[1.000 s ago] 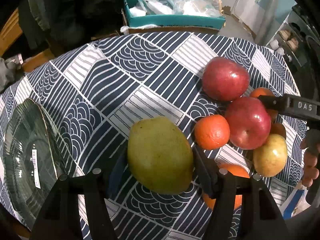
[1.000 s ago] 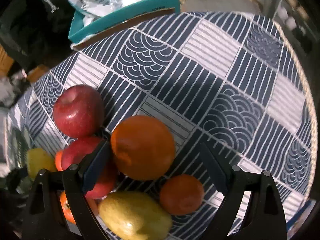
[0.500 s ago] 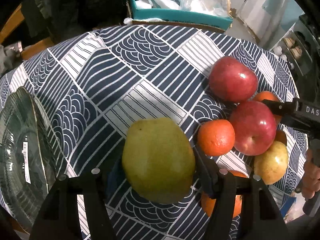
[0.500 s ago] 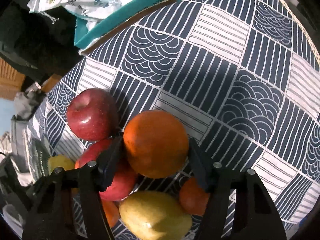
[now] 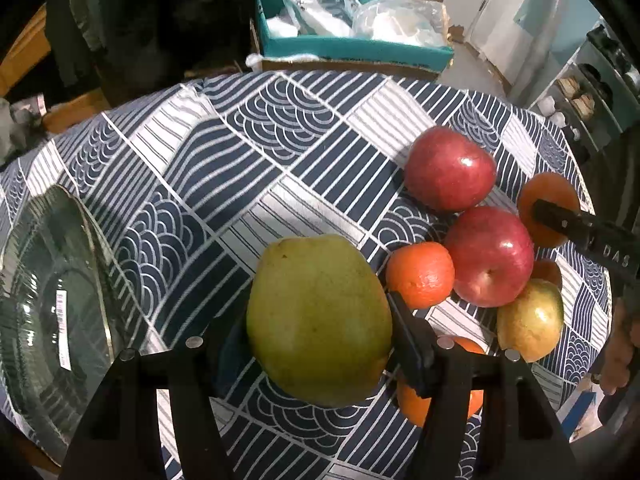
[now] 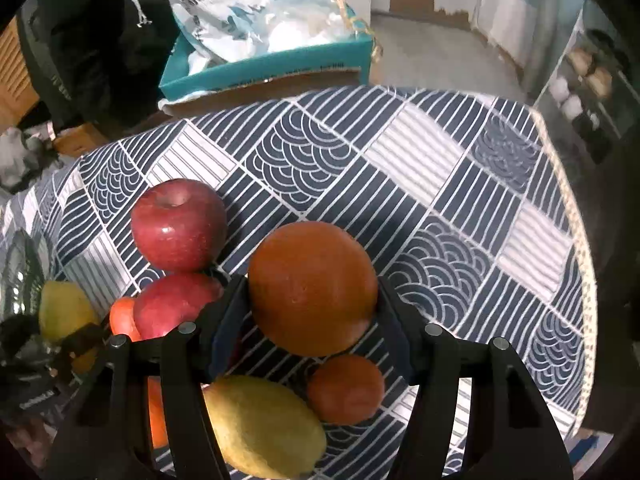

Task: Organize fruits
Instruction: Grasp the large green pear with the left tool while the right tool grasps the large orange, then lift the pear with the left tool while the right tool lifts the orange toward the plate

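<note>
Left gripper [image 5: 318, 340] clamped on a green pear [image 5: 318, 326], pads pressed to both its sides, held above the patterned tablecloth [image 5: 280, 152]. Right gripper [image 6: 312, 312] clamped on a large orange [image 6: 312, 286]; jaws just closed in on it from wide apart, pads now against its flanks. Rest of the fruit heaped on the cloth: two red apples [image 5: 450, 168], a small orange [image 5: 420, 274], a second pear [image 5: 530, 326], more oranges partly covered. Letters "DAS" readable on the right tool's black finger, seen from the left camera. White barcode sticker [image 5: 63, 334] on the glass plate [image 5: 48, 300] at the left edge, print too small to read. Printed characters on a white bag [image 6: 224, 8] in the teal box [image 6: 264, 68], not legible. Plate cut off by the frame; lowest oranges hidden behind the fingers.
</note>
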Demonstrator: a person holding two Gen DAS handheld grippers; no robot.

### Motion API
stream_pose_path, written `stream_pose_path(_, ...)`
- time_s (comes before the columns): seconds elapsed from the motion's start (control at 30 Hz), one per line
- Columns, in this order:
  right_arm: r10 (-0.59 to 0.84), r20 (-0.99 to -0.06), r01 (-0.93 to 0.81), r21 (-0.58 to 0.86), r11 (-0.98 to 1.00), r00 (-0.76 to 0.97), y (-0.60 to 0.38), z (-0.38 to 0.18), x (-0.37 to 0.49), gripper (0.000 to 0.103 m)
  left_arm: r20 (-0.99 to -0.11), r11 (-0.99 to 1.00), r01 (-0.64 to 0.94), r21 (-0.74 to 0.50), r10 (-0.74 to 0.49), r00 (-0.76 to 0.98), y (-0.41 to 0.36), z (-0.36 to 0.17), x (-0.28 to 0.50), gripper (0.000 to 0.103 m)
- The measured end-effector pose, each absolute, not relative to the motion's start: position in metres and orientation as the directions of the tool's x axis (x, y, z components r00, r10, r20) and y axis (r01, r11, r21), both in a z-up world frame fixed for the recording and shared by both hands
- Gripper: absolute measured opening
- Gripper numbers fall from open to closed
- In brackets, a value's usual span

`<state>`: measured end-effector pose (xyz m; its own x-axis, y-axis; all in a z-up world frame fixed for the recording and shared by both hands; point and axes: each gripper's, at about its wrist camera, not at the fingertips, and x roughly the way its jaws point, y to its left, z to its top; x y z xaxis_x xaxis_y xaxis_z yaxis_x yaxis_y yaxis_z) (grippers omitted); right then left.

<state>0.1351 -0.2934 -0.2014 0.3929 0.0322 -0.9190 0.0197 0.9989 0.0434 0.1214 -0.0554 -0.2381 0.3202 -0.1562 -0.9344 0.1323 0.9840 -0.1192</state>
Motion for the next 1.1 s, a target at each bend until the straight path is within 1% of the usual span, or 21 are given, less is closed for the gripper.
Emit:
stream_pose_path(0.57,-0.032,-0.831,-0.036,-0.062,0.997,0.556,-0.283,-0.148,0.090,0.063,-0.881,0.982,0.163,-0.090,-0.155,0.448,-0.052,-0.179,0.103,0.067)
stream_pose_path(0.7,-0.008,-0.810,-0.047,-0.044,0.998,0.586,-0.281,-0.132,0.080,0.063,-0.857,0.982,0.170,-0.080,-0.155,0.491,-0.049,-0.162,0.094,0.067)
stream_pose_path(1.1,0.054,-0.735,-0.107,-0.026,0.994,0.676,-0.263,-0.078,0.054,0.063,-0.795,0.978,0.180,-0.101,-0.188,0.576,-0.037,-0.115,0.070,0.067)
